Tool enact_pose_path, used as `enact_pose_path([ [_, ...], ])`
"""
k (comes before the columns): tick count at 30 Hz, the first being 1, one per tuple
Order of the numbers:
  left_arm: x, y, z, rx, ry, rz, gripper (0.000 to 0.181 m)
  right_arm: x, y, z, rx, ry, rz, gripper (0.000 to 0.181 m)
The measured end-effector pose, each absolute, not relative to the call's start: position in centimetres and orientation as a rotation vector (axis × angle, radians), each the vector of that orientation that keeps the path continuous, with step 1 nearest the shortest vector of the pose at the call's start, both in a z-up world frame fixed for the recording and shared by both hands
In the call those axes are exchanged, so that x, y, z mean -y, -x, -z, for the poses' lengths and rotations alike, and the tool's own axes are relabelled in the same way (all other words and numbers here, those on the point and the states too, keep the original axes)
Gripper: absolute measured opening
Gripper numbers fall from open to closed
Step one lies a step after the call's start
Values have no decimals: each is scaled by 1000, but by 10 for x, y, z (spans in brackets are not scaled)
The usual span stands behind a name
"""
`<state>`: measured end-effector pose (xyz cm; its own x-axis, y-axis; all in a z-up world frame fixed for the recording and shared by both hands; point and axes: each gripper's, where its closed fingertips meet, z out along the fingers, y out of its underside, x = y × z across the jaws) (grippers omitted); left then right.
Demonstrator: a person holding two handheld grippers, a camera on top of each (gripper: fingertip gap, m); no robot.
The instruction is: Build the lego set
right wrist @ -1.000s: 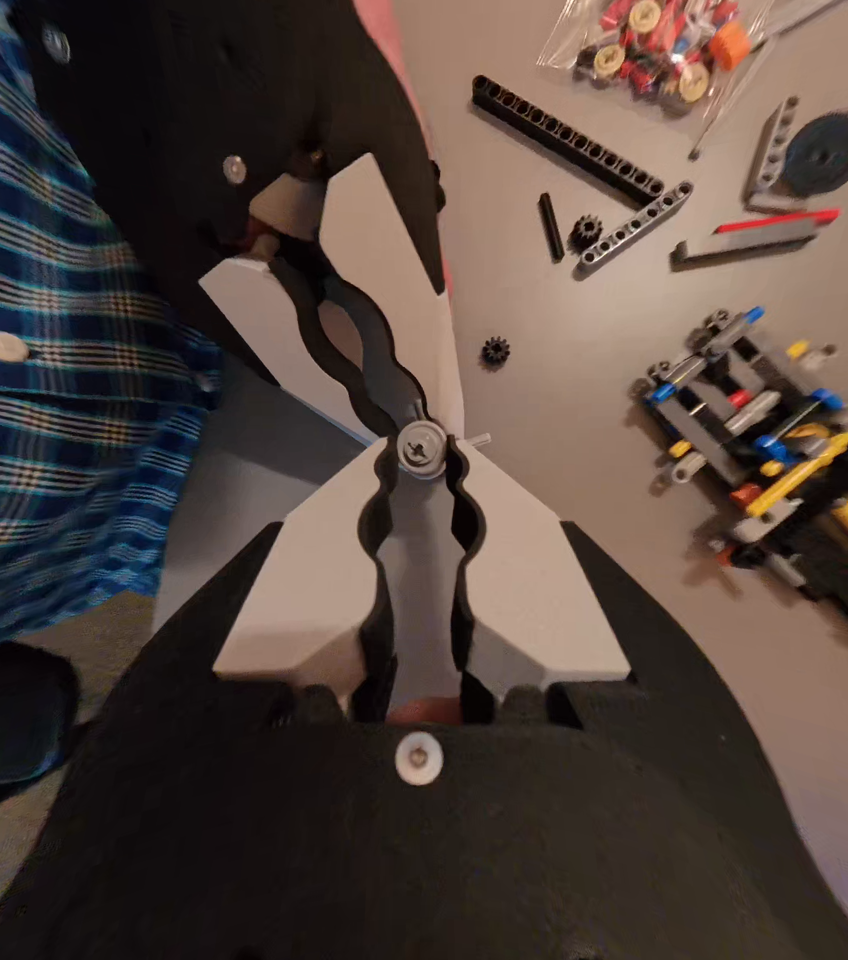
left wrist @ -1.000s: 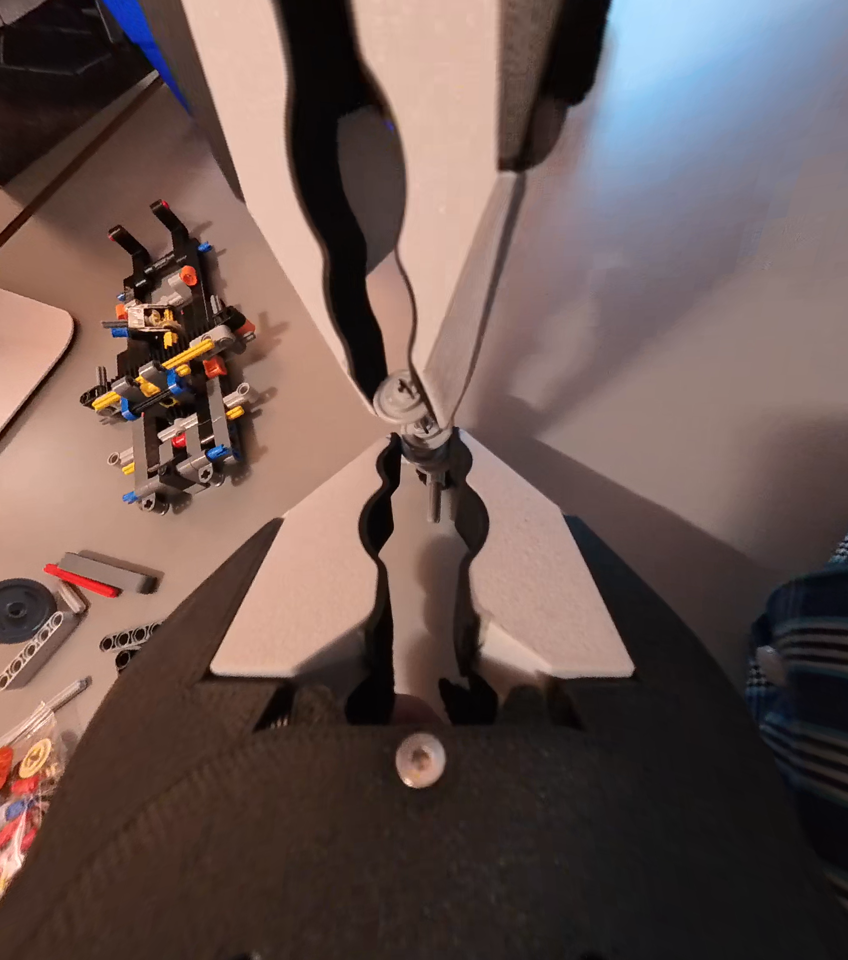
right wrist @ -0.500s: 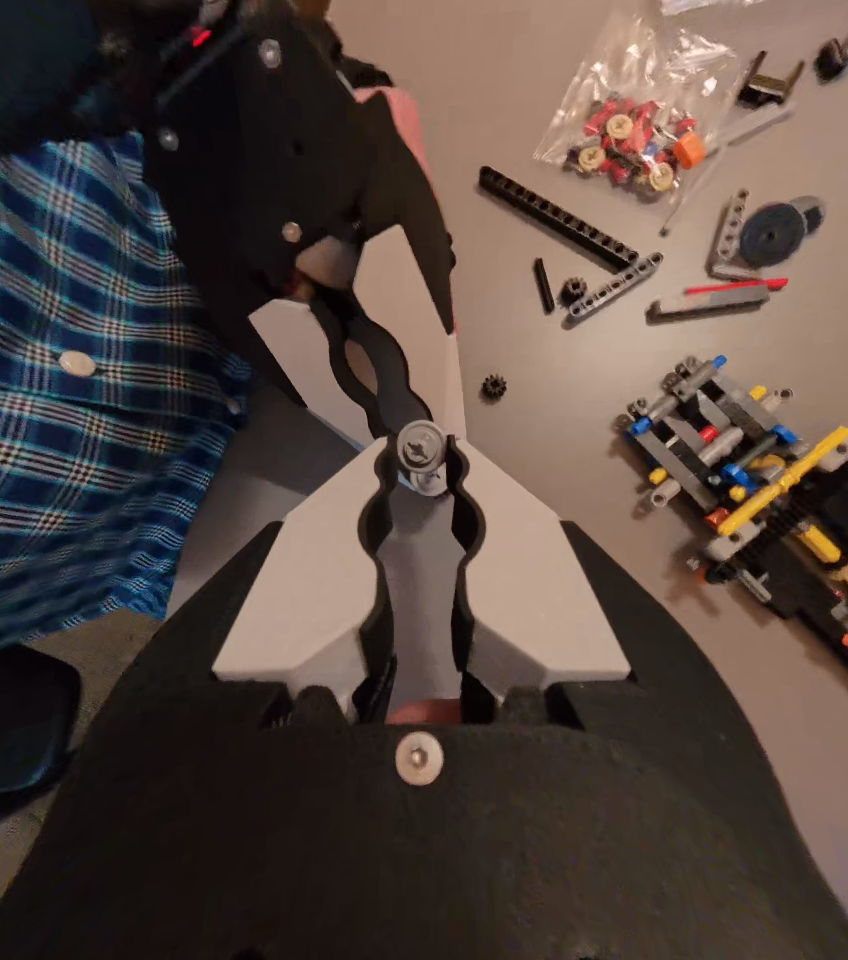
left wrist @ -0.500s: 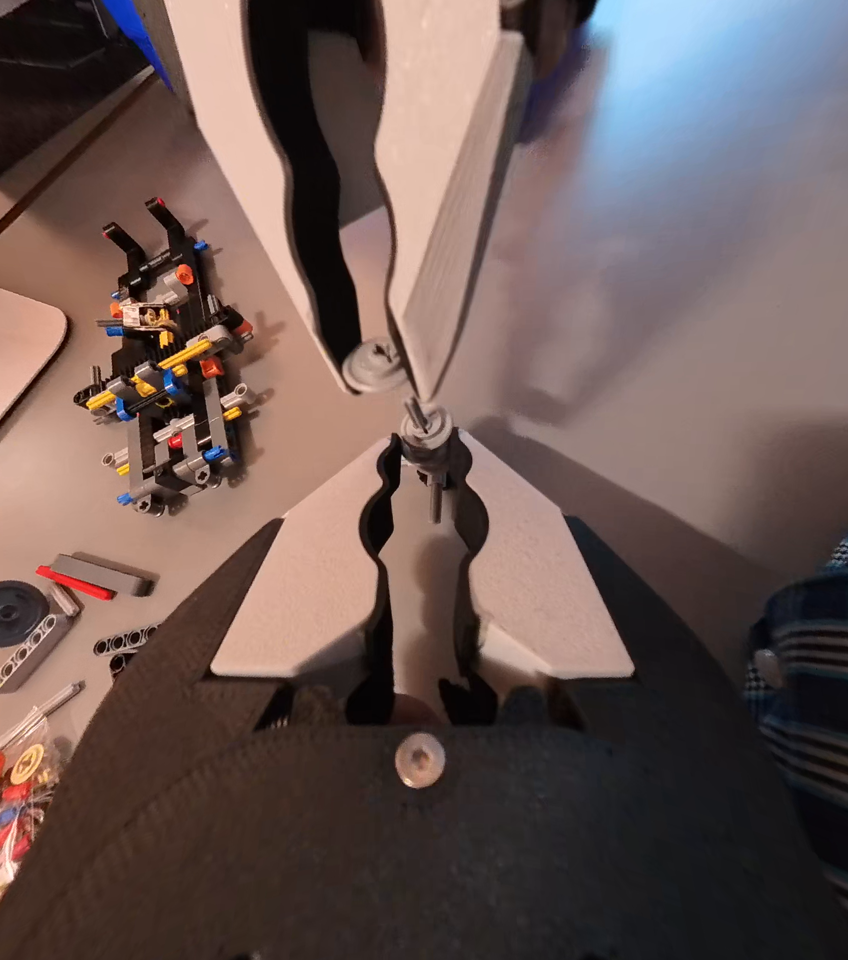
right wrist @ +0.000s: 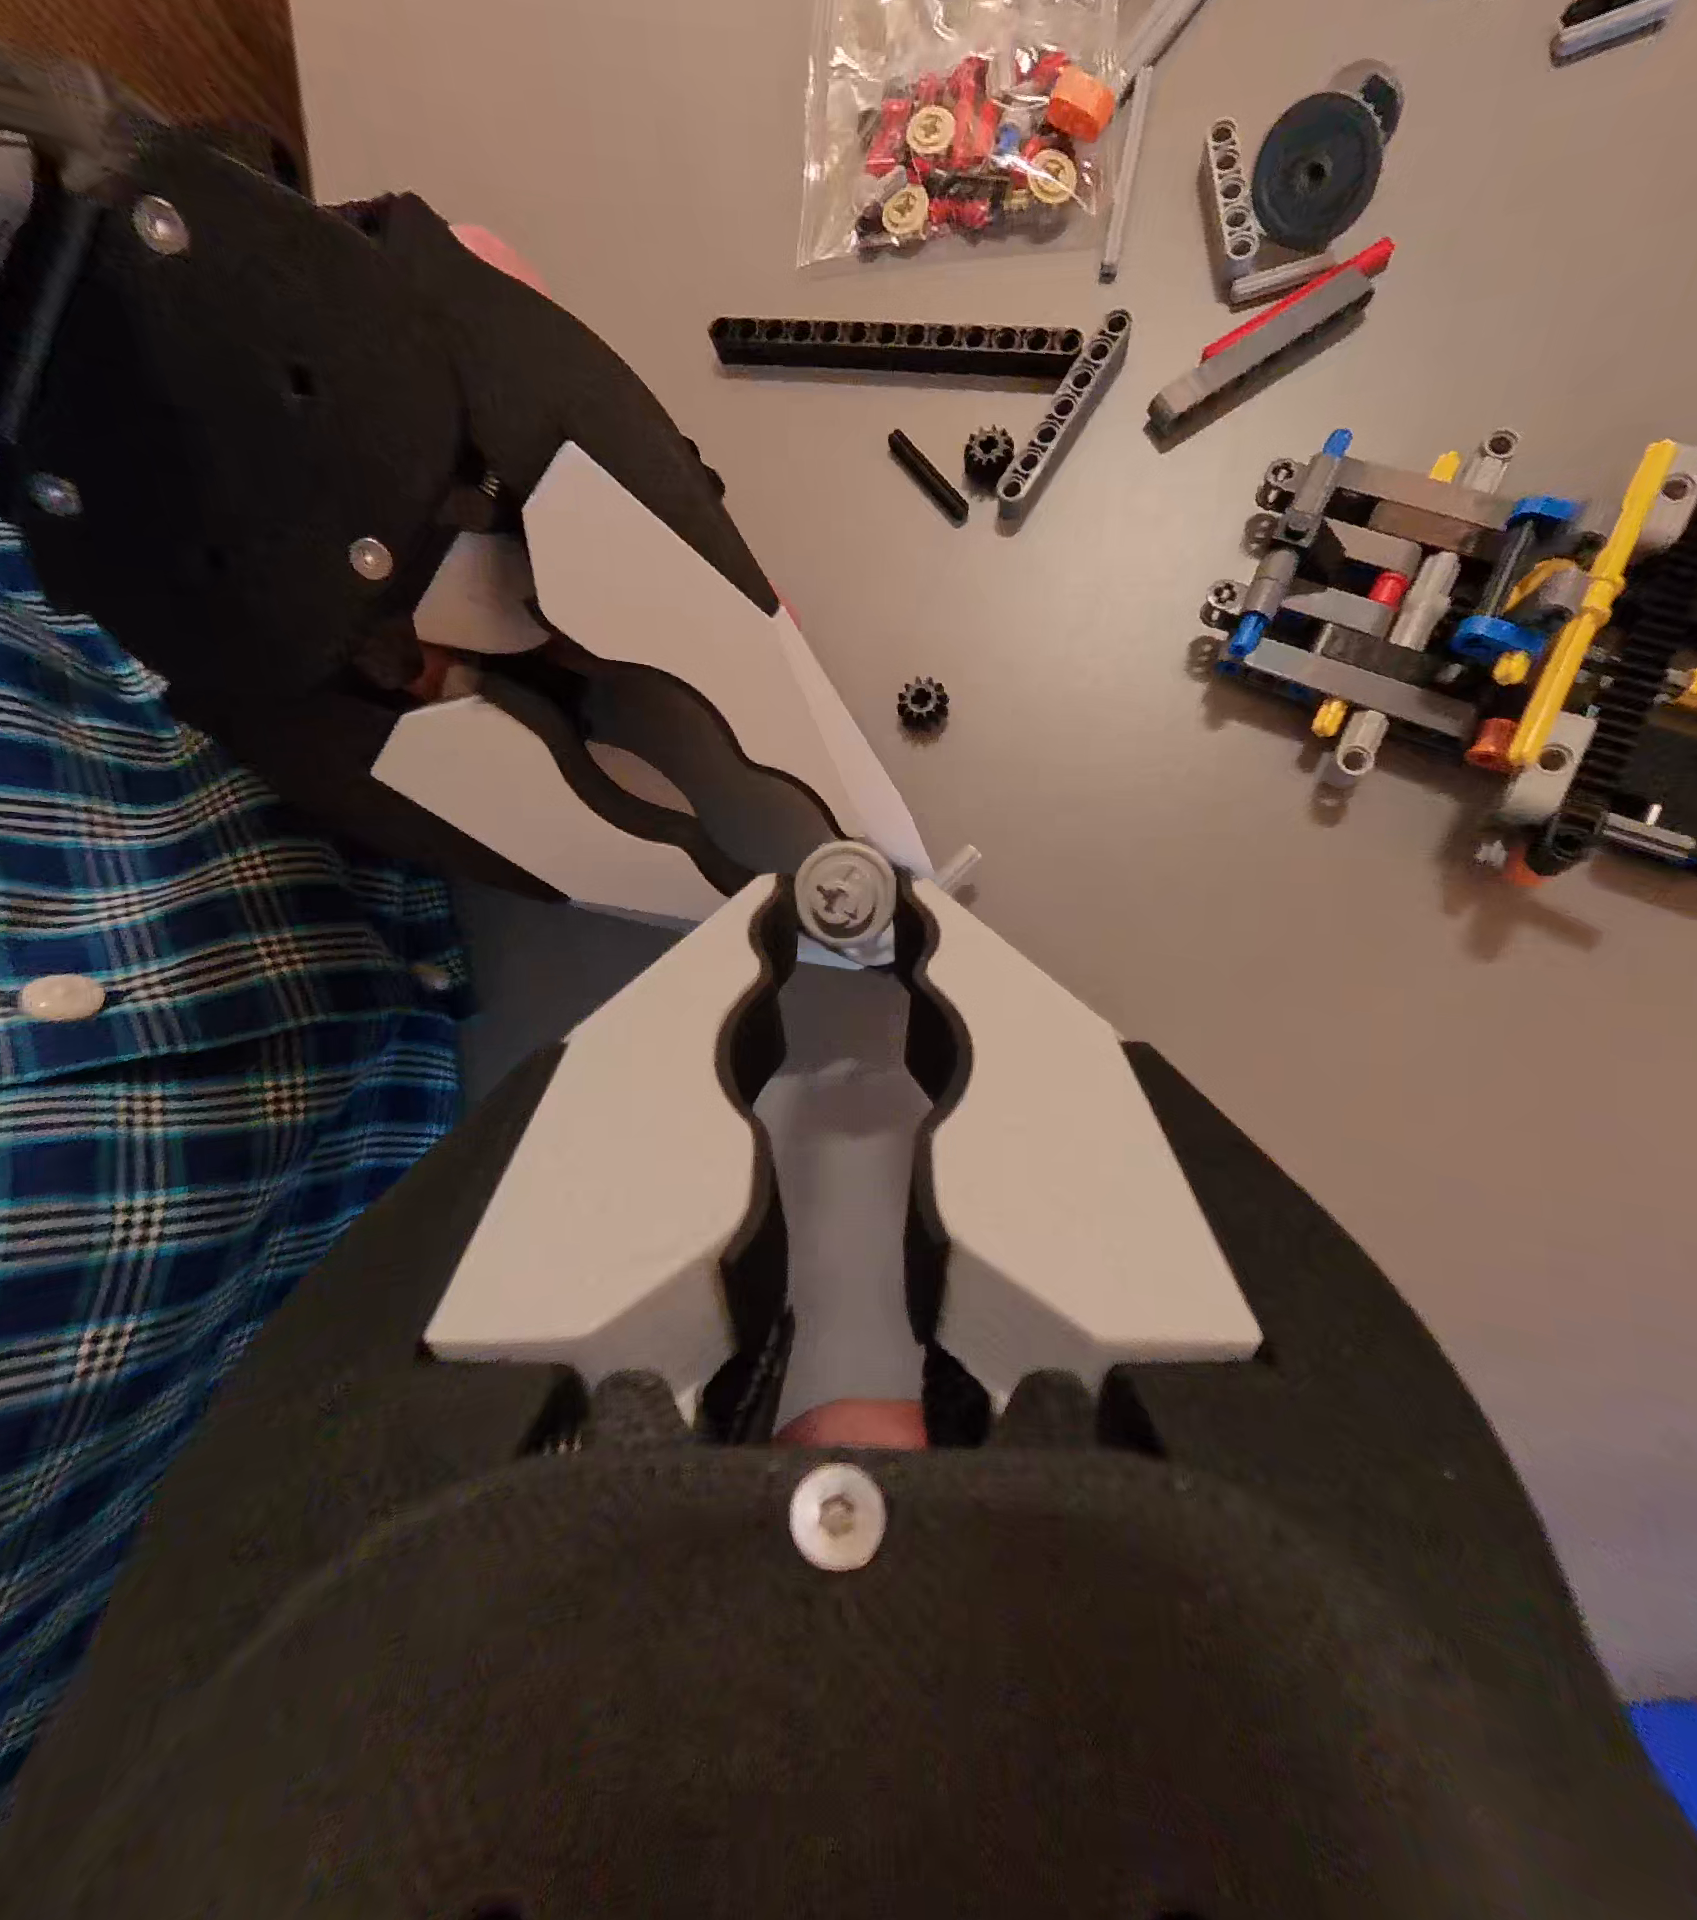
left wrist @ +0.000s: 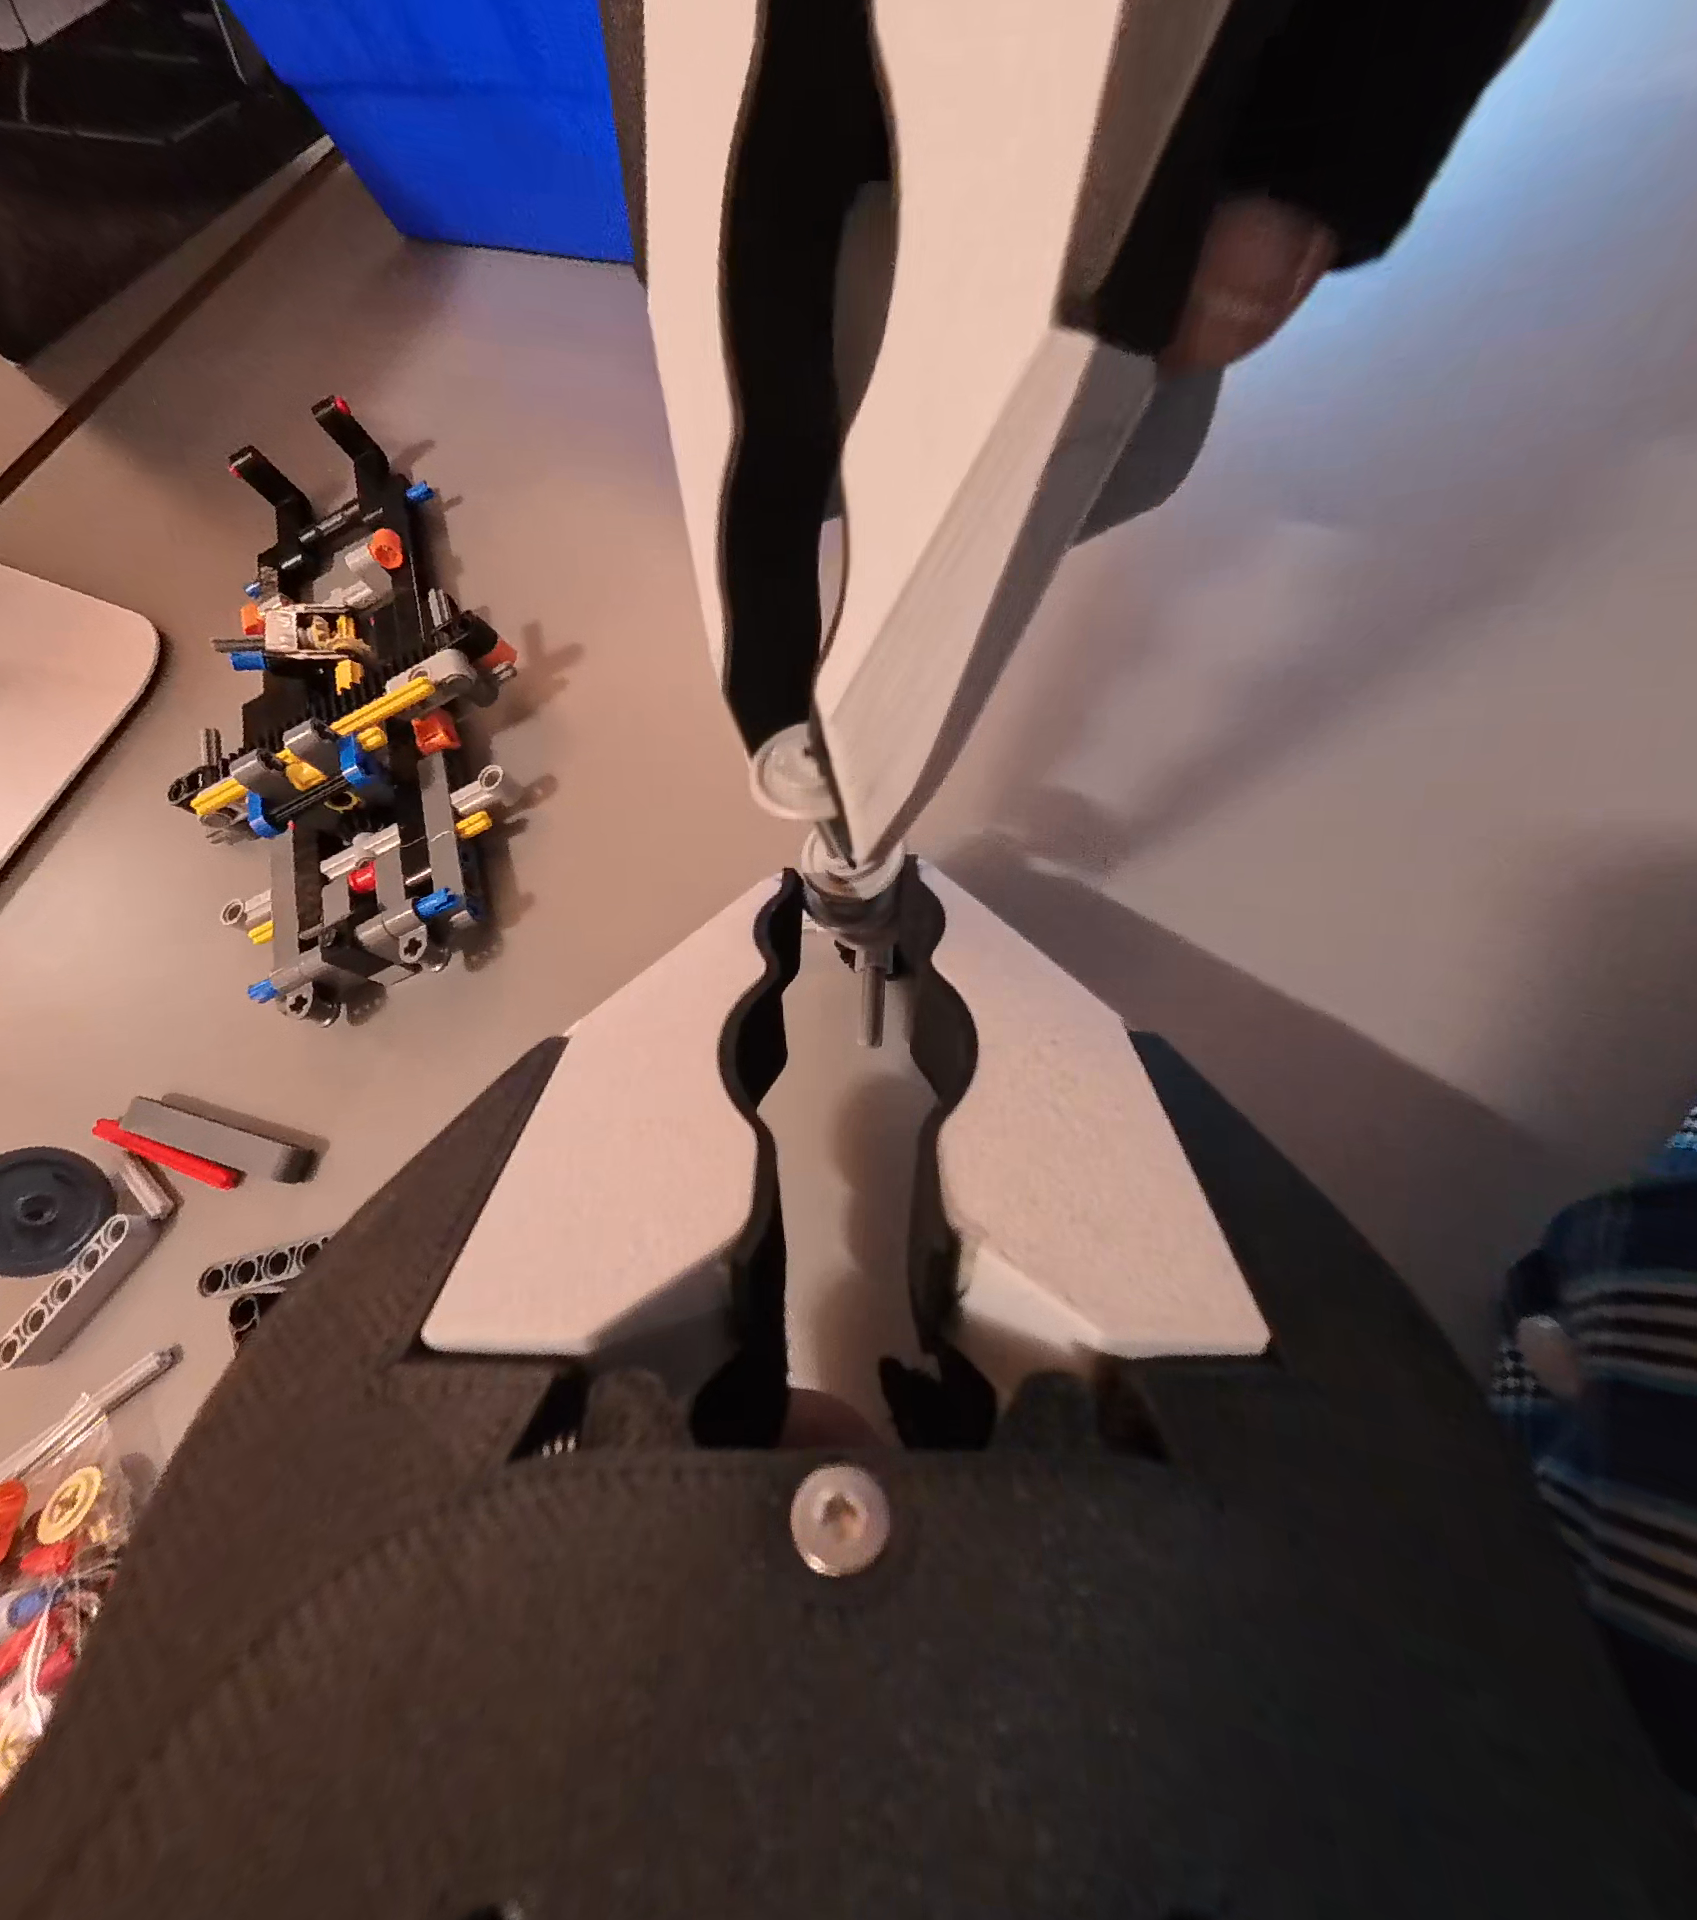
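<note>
My left gripper (left wrist: 849,885) is shut on a thin grey axle (left wrist: 869,987) that carries a grey bush at its top end. My right gripper (right wrist: 844,906) is shut on a round grey disc (right wrist: 845,891). In the left wrist view the disc (left wrist: 788,775) sits just above and left of the axle's top end, very close to it. In the right wrist view the left gripper's fingers (right wrist: 636,582) come in from the upper left, and the axle's end (right wrist: 960,860) pokes out beside the disc. The part-built chassis (left wrist: 356,748) (right wrist: 1550,644) lies on the grey table.
Loose parts lie on the table: a bag of small pieces (right wrist: 969,145), a black wheel (right wrist: 1317,171), a long black beam (right wrist: 896,343), a grey beam with a red axle (right wrist: 1270,343) and two small black gears (right wrist: 922,701). A person's plaid shirt (right wrist: 96,935) is close on the left. The tips of both grippers are at nearly the same place.
The disc was touching the axle's top, then came off to the left. It now sits just above the axle end again. The right gripper has swung more upright.
</note>
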<state>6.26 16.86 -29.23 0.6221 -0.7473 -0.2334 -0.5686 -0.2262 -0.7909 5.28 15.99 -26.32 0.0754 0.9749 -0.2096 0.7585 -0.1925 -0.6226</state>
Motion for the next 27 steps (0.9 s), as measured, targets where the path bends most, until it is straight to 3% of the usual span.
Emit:
enact_pose_path([
  [27, -170, -60, 291, -1034, 1890, 124, 15, -166, -49, 267, 1313, 2246, -802, 16],
])
